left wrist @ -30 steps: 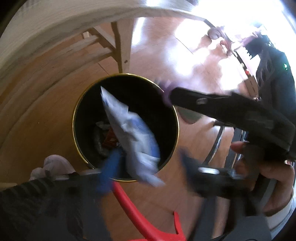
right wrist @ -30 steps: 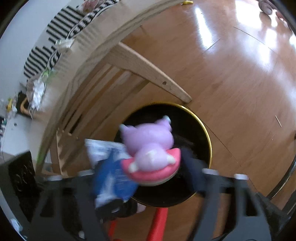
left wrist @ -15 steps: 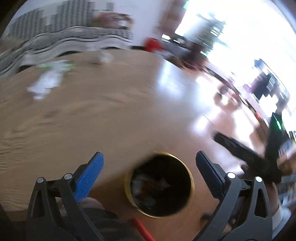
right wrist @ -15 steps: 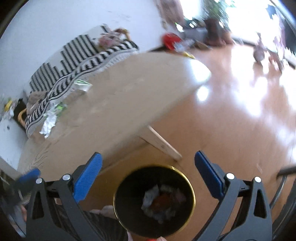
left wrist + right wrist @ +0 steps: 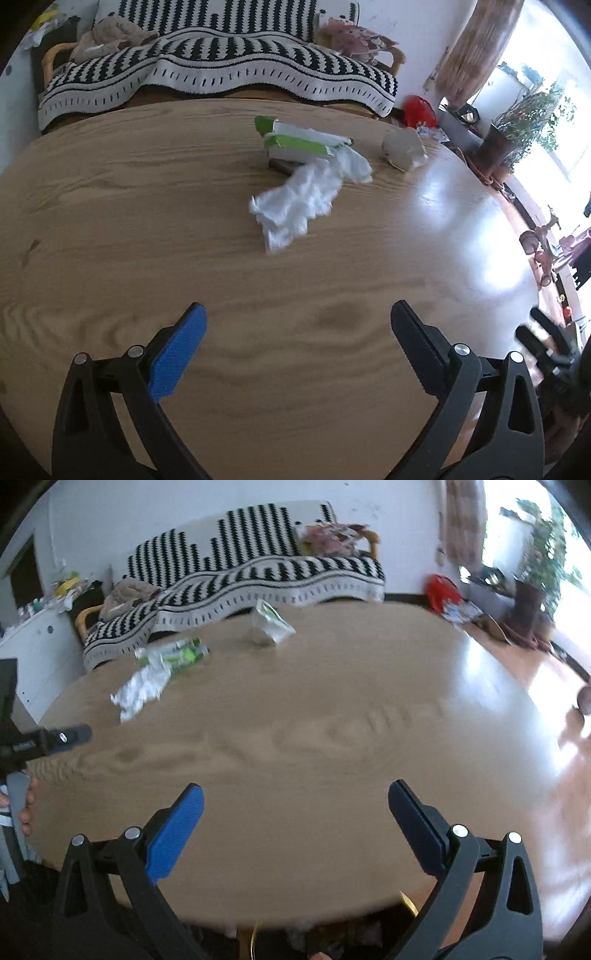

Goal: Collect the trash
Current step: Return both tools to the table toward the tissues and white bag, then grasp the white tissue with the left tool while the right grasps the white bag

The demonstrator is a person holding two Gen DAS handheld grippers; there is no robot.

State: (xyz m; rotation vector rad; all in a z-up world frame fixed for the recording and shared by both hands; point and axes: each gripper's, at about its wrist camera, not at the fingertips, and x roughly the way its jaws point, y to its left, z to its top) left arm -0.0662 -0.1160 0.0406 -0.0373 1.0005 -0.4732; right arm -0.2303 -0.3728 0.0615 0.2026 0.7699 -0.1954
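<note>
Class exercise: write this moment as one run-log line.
left gripper: open, empty | right gripper: open, empty | table: crumpled tissue, green-white carton, small crumpled packet uncollected

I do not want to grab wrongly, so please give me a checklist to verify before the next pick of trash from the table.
1. Left gripper open, nothing between the fingers: ok.
2. Right gripper open, nothing between the fingers: ok.
3. Trash left on the wooden table: ok; crumpled white tissue, green and white carton and crumpled wrapper lie there.
4. Tissue free to lift alone: not ok, its far end lies against the carton.
5. Bare table between left gripper and tissue: ok.
6. Bin position for the drop: cannot tell; only a gold rim peeks under the table edge.
</note>
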